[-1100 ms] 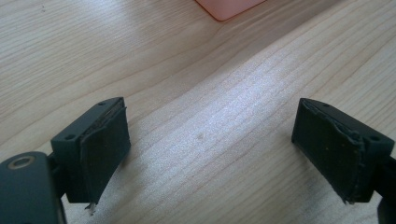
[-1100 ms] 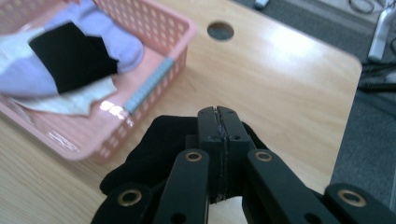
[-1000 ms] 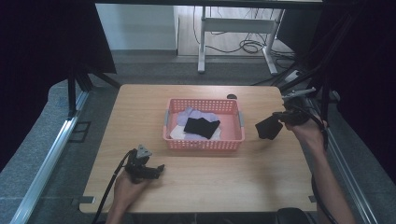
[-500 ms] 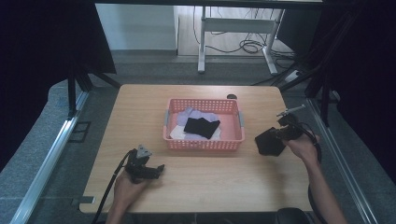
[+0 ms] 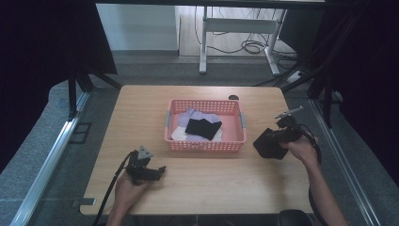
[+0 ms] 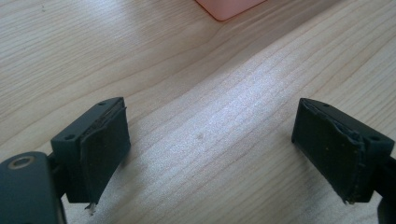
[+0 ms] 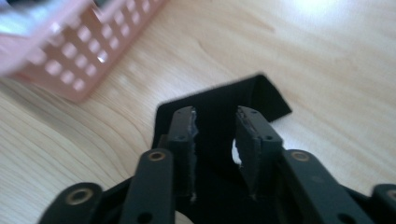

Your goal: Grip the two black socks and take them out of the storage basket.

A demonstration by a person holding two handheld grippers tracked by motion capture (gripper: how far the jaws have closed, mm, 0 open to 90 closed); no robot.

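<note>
the right gripper (image 7: 215, 140) had its jaws narrowed on a limp black square cloth (image 7: 219, 105), likely light and floppy, best pinched at an edge; the left gripper (image 6: 210, 149) gaped wide, empty.

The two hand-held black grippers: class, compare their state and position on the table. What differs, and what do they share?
The left gripper has its jaws wide apart with nothing between them; the right gripper has its jaws close together around a black cloth. In the high view, the left gripper sits near the front edge of the wooden table, the right gripper beside the pink plastic basket. Both are black, two-jawed and held low over the wood.
</note>
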